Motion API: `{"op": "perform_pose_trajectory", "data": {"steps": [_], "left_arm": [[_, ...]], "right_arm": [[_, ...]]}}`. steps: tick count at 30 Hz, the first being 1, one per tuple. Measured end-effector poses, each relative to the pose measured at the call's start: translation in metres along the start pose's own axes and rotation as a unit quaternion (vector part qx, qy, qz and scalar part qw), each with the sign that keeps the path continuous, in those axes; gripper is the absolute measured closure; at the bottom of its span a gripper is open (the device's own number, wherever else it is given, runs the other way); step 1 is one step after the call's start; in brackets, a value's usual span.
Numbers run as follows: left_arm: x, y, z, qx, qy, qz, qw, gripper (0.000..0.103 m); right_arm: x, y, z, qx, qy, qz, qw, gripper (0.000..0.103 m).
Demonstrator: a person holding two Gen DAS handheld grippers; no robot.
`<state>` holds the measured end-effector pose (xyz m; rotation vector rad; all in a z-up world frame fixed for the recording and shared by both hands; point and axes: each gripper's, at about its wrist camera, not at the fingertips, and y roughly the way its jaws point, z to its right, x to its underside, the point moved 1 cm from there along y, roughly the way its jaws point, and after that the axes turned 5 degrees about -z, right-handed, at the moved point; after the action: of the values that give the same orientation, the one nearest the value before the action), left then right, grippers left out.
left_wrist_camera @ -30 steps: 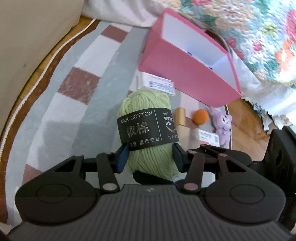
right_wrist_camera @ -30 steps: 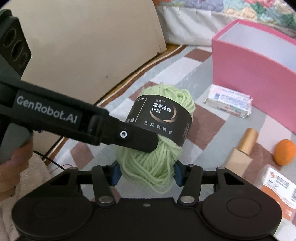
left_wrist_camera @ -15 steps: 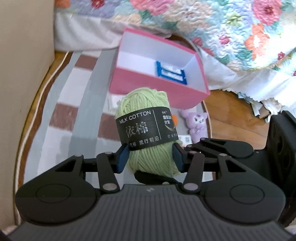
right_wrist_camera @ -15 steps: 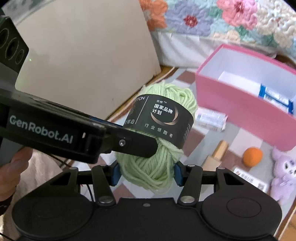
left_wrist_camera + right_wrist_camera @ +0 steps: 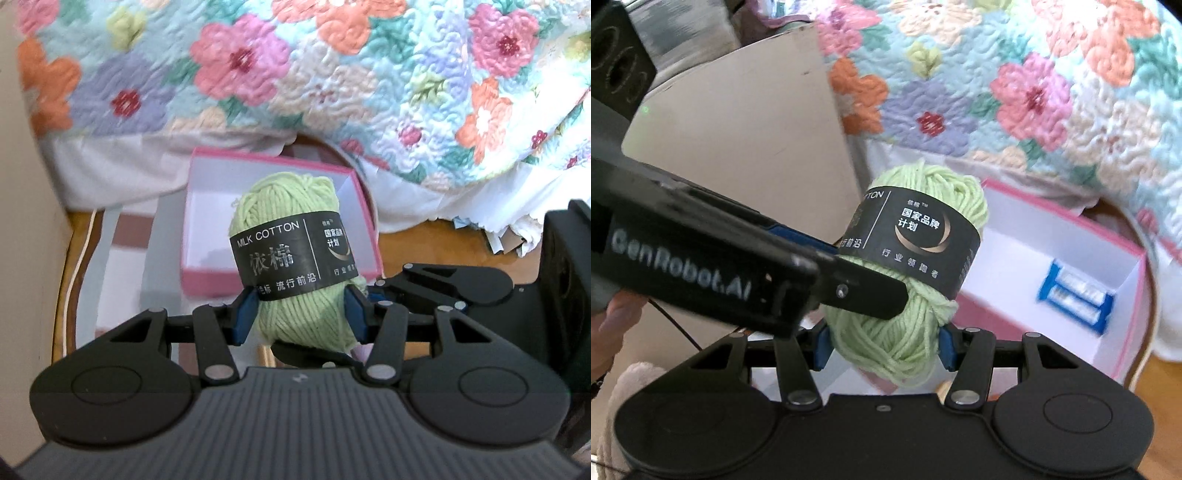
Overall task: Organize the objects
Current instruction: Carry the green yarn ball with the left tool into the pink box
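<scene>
Clearly the step in hand is the carrying of the green yarn ball (image 5: 295, 258) toward the pink box (image 5: 207, 280). Nearest, the left gripper (image 5: 301, 317) presses its blue pads (image 5: 245, 314) on the lower part of the ball, below the black label (image 5: 295, 258), and the right gripper (image 5: 882, 345) is closed on the same ball from another side, so both hold it in the air. Beyond the ball the pink box stands open; in the right wrist view a blue packet (image 5: 1075, 291) lies inside, to the right of the ball. Behind the box hangs the floral quilt (image 5: 332, 74). I judge the next move asks to bring the ball over the free white floor of the box, lower it, then open both grippers together.
</scene>
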<state>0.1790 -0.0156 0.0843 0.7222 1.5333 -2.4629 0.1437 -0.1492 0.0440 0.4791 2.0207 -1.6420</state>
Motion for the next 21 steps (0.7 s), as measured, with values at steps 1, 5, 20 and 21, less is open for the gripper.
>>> {"op": "perform_pose_trajectory", "data": {"steps": [1, 5, 20, 21], "left_arm": [[-0.010, 0.003, 0.001, 0.001, 0.004, -0.001, 1.0000, 0.054], [-0.047, 0.026, 0.004, -0.007, 0.022, 0.003, 0.9997, 0.053], [-0.094, 0.179, -0.049, -0.044, 0.002, -0.037, 0.9983, 0.054], [-0.092, 0.189, -0.051, -0.054, 0.003, -0.043, 0.9976, 0.054]], "right_arm": [[-0.008, -0.001, 0.007, 0.003, 0.000, -0.003, 1.000, 0.044], [-0.033, 0.003, 0.034, 0.006, 0.014, 0.000, 1.000, 0.044], [-0.055, 0.122, 0.136, -0.019, 0.113, -0.016, 0.993, 0.044], [-0.054, 0.133, 0.138, -0.022, 0.115, -0.022, 0.993, 0.044]]}}
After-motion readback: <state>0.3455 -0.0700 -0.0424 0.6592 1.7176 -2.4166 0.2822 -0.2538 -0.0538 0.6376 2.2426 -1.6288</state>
